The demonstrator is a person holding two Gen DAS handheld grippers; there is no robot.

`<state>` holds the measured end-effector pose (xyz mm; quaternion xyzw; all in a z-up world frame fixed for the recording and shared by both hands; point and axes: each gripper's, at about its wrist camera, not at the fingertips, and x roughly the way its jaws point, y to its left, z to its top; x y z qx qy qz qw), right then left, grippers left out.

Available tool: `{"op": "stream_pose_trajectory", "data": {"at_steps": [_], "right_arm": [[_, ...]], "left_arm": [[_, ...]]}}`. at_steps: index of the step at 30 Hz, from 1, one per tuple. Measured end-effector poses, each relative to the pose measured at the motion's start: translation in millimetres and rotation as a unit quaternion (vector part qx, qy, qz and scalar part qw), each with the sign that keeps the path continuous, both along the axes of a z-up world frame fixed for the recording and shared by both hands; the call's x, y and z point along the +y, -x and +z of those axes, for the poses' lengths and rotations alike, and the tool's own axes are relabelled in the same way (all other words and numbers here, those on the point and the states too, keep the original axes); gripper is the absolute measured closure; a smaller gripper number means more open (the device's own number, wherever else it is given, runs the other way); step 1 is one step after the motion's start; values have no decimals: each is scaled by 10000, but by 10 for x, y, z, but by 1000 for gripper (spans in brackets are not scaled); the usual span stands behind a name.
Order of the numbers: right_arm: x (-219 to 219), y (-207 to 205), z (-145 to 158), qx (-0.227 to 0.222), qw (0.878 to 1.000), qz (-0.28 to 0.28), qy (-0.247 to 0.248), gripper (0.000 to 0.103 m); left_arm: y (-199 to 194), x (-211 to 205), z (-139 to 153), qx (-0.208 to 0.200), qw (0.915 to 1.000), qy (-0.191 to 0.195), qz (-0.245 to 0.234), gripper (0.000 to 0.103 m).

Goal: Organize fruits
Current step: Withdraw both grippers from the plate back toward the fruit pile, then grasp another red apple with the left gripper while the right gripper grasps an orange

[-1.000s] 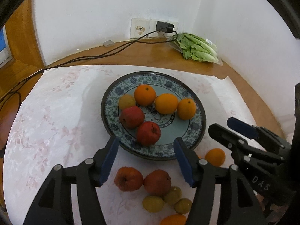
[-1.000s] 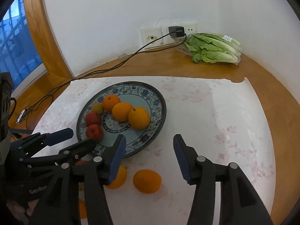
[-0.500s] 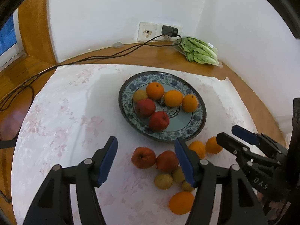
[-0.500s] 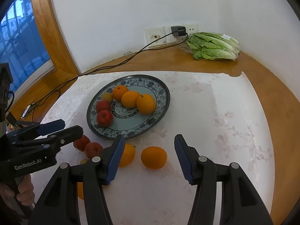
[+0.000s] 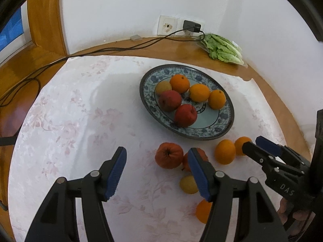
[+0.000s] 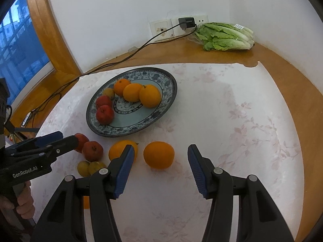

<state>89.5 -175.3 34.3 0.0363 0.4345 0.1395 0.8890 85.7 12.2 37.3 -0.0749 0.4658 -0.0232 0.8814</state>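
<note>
Jaws of left gripper (image 5: 157,173) released, hovering empty above the table (image 5: 60,121). Jaws of right gripper (image 6: 160,172) released, empty, an orange (image 6: 158,154) just beyond them at 12 o'clock. Plate (image 6: 161,84) at 11 o'clock holding three oranges, two apples, one yellow fruit. Loose apples (image 6: 92,150) at 9 o'clock.

Blue-patterned plate (image 6: 167,84), pale floral cloth (image 6: 232,121)
We see orange oranges (image 6: 149,96) and red apples (image 6: 104,112) on its pale blue centre; small yellowish fruits (image 5: 188,184), perhaps plums; blue gripper pads (image 6: 123,173); green lettuce (image 6: 224,36).
</note>
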Motion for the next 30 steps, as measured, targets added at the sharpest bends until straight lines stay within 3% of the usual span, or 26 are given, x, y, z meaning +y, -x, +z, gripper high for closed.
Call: {"op": "stream_pose_trajectory", "data": {"at_steps": [10,18,22,30], "right_arm": [[29,-21,-63,60,9999,75,-55,47],[30,-39,-85,76,9999,78,-87,58],[28,-45,-126,153,9998,70,-95,66],[27,-43,-149,181,9997,61,-119,67]], "left_arm": [[-12,12,-86,32,10000,90,-3,40],[-16,9,-86,-24,9997,227,-104,53],[-20,6,-86,-32,9995,271,-133,55],[-5,19,-96,-48,9994,324,-143,55]]}}
